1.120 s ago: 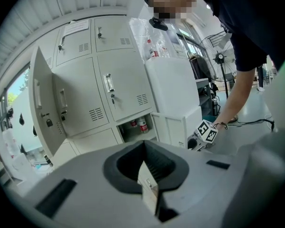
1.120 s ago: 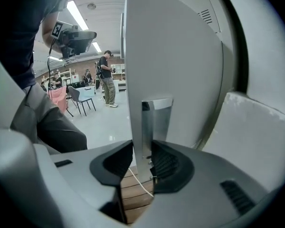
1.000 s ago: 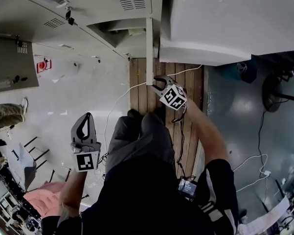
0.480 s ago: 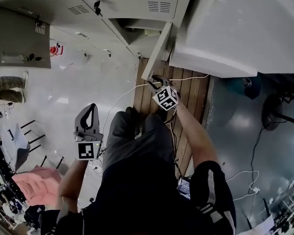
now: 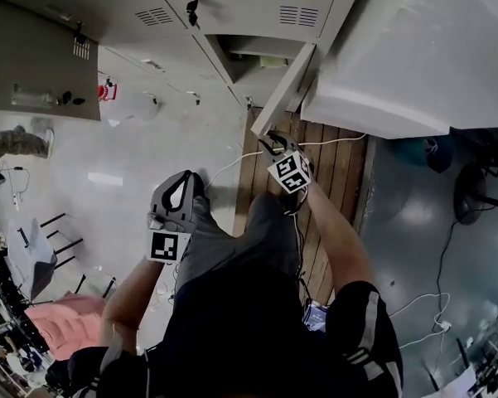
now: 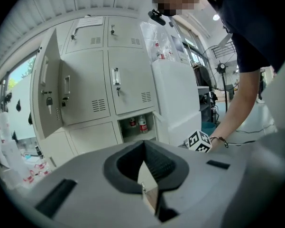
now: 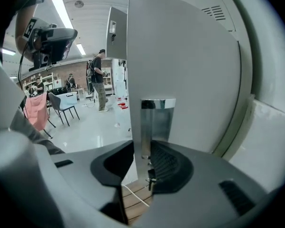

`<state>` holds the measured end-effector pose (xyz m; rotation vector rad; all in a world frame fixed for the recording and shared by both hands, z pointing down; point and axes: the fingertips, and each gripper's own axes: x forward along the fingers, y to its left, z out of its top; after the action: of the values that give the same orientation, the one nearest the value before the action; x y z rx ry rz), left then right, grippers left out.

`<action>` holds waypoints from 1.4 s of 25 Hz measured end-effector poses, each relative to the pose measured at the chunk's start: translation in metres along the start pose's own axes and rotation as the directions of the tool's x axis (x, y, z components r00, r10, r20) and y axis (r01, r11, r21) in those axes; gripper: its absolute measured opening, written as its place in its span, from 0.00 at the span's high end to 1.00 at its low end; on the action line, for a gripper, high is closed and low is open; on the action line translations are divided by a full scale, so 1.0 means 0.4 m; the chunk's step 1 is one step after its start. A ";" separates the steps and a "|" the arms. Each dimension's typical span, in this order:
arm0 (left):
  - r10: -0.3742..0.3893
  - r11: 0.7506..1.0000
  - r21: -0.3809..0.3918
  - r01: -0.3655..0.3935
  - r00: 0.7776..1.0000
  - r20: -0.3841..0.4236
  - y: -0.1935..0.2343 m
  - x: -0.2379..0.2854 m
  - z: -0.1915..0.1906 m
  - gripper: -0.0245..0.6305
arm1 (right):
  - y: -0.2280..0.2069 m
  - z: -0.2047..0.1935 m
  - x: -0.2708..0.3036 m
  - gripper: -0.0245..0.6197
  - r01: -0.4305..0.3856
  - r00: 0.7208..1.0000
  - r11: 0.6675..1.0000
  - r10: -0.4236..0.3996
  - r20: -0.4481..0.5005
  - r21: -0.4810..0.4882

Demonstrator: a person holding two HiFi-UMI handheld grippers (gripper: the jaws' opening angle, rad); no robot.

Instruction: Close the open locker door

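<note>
Locker door (image 5: 287, 91) swung partway shut; right gripper (image 5: 273, 144) clamps its edge.

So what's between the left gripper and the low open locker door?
Head view: only pale floor and a white cable separate the left gripper from the locker door.

Illegible labels on 2 bottles (image 6: 142, 125)

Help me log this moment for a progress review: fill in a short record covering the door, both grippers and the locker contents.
door: locker door ajar, not yet shut
holding: right gripper clamped on the door's free edge
idle: left gripper jaws together, empty, clear of the lockers
inside: compartment holds bottles
also: second open door higher up, untouched
</note>
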<state>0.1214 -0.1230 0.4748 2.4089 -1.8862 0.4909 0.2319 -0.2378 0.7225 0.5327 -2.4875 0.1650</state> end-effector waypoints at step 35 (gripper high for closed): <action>-0.401 0.912 0.095 0.400 0.916 -0.004 0.372 0.160 -0.291 0.96 | -0.114 0.217 0.332 0.79 0.501 0.842 0.807 -0.538 0.037 0.314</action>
<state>-0.0325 -0.1950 0.5791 2.7646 -1.3356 0.5384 0.1059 -0.3443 0.7267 1.3708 -2.3386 0.2898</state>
